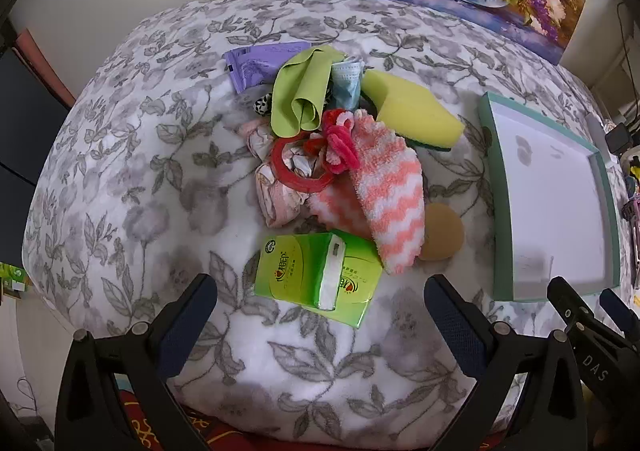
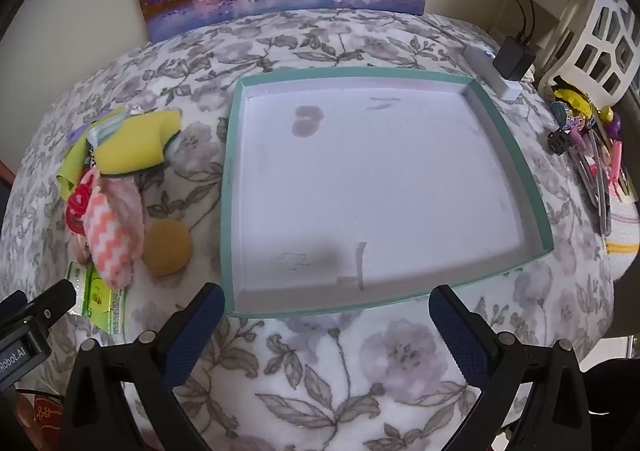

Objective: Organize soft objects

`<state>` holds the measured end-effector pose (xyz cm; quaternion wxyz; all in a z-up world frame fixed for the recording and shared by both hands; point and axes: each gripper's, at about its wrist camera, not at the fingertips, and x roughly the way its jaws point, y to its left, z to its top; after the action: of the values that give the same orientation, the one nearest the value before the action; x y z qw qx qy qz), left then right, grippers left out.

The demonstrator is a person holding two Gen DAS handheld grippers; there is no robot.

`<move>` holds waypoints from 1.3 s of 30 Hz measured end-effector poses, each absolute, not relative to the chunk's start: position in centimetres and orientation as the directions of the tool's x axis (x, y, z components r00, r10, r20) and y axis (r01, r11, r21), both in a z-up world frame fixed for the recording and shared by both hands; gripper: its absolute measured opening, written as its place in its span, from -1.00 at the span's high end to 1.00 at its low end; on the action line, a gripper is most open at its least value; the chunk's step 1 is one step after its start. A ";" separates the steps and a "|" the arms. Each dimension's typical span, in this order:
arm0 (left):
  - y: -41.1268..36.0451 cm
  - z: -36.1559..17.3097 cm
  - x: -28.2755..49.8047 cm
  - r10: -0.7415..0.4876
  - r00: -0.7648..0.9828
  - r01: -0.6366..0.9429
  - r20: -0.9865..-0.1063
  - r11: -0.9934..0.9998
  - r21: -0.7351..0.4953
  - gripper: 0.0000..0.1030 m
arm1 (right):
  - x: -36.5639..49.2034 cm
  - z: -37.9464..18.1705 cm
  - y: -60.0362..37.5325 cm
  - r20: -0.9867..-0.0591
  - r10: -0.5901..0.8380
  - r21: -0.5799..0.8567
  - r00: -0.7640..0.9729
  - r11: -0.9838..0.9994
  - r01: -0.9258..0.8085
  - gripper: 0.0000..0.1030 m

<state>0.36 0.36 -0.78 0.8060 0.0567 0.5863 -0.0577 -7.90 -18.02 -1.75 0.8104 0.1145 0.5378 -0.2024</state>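
Black and blue, my left hand-held gripper [image 1: 320, 315]: its padded fingers stand wide apart with nothing between them, pointing steeply down at the pile.
My right hand-held gripper [image 2: 326, 321]: fingers equally spread and bare, hanging over the near rim of the tray.
Tissue pack [image 1: 316, 275]: green, lying just ahead of my left fingers, tissue showing at its slot.
Striped sock [image 1: 384, 195]: pink and white, fuzzy, draped over the pile's right side, its toe touching the tissue pack.
Round sponge [image 1: 442, 233]: tan, just beside the sock, between the pile and the tray.
Yellow sponge [image 1: 412, 109]: at the far right of the pile, green scouring side down.
Green cloth [image 1: 304, 91]: folded on top at the back, with a blue face mask [image 1: 346, 83] beside it and a purple packet [image 1: 256, 65] behind.
Red ring [image 1: 298, 167]: on a crumpled pink cloth, mid-pile.
Tray [image 2: 516, 155]: teal rim, white floor, right of the pile.
Floral blanket [image 1: 140, 171]: under everything.
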 end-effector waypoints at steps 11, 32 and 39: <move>0.6 -1.0 0.5 -0.035 0.296 0.153 -0.955 0.988 0.011 -1.00 | -7.8 -1.8 -18.0 -0.919 -0.206 -0.036 0.337 0.894 0.447 -1.00; 0.3 -1.0 0.4 -0.037 0.295 0.156 -0.955 0.988 0.010 -1.00 | -7.9 -2.2 -17.7 -0.923 -0.203 -0.038 0.328 0.893 0.448 -1.00; 0.3 -1.0 0.4 -0.038 0.295 0.156 -0.955 0.988 0.009 -1.00 | -7.7 -2.1 -17.8 -0.925 -0.200 -0.038 0.322 0.894 0.447 -1.00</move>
<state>0.42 0.31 -1.03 0.8032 0.0500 0.5905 -0.0606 -7.70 -17.80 -2.10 0.8053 0.1128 0.5462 -0.2010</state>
